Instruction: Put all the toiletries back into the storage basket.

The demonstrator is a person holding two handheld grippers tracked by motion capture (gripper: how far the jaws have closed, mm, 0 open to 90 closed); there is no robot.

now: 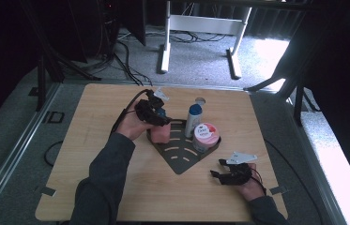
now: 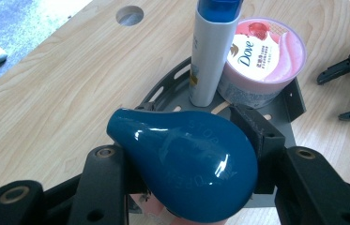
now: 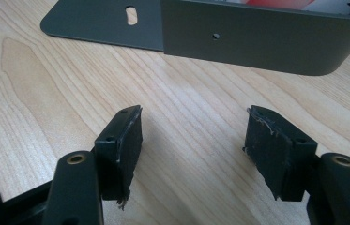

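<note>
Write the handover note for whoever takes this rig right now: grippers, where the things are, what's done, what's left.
Left gripper: shut on the teal cap of a pink bottle, holding it over the left part of the dark rack.
Right gripper: open, holding nothing, resting low over the table beside the rack's right corner.
In the rack: a white bottle with a blue cap, upright, and a Dove tub next to it.
Done: bottle and tub are in the rack.
Left: probably set the pink bottle down in the rack and let go; whether it already rests on the rack I cannot tell.
</note>
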